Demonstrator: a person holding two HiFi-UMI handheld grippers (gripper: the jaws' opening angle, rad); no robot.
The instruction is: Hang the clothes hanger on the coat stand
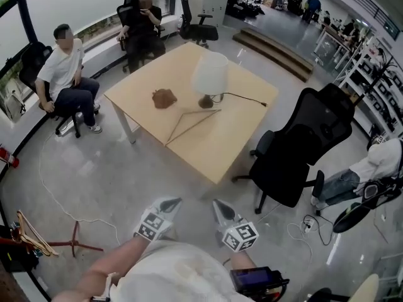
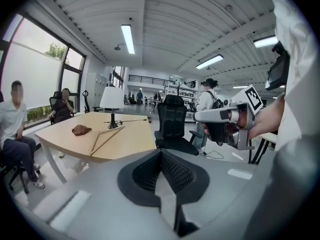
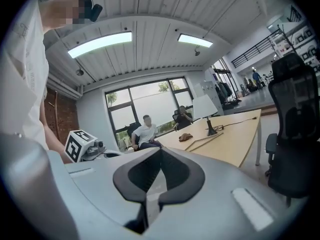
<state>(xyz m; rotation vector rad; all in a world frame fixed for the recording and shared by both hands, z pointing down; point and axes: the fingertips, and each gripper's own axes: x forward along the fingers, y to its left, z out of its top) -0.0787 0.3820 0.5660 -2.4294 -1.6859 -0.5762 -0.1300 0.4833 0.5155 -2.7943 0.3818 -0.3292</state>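
Observation:
A wooden clothes hanger (image 1: pixel 192 123) lies flat on the light wooden table (image 1: pixel 233 150), ahead of me across bare floor. It also shows in the left gripper view (image 2: pixel 105 136) and the right gripper view (image 3: pixel 207 140). The coat stand (image 1: pixel 74 243), dark red with splayed feet, is at the lower left with wooden hangers (image 1: pixel 28 231) beside it. My left gripper (image 1: pixel 170 203) and right gripper (image 1: pixel 219 205) are side by side low in the head view, both pointing at the table. The left gripper (image 2: pixel 161 154) is shut and empty. The right gripper (image 3: pixel 160 151) also has its jaws together with nothing in them.
On the table stand a white-shaded lamp (image 1: pixel 210 77) with a black cord and a brown crumpled item (image 1: pixel 164 97). A black office chair (image 1: pixel 308 150) stands at the table's right. Two people sit on chairs at the back left (image 1: pixel 63 74). A white cable (image 1: pixel 56 194) trails over the floor.

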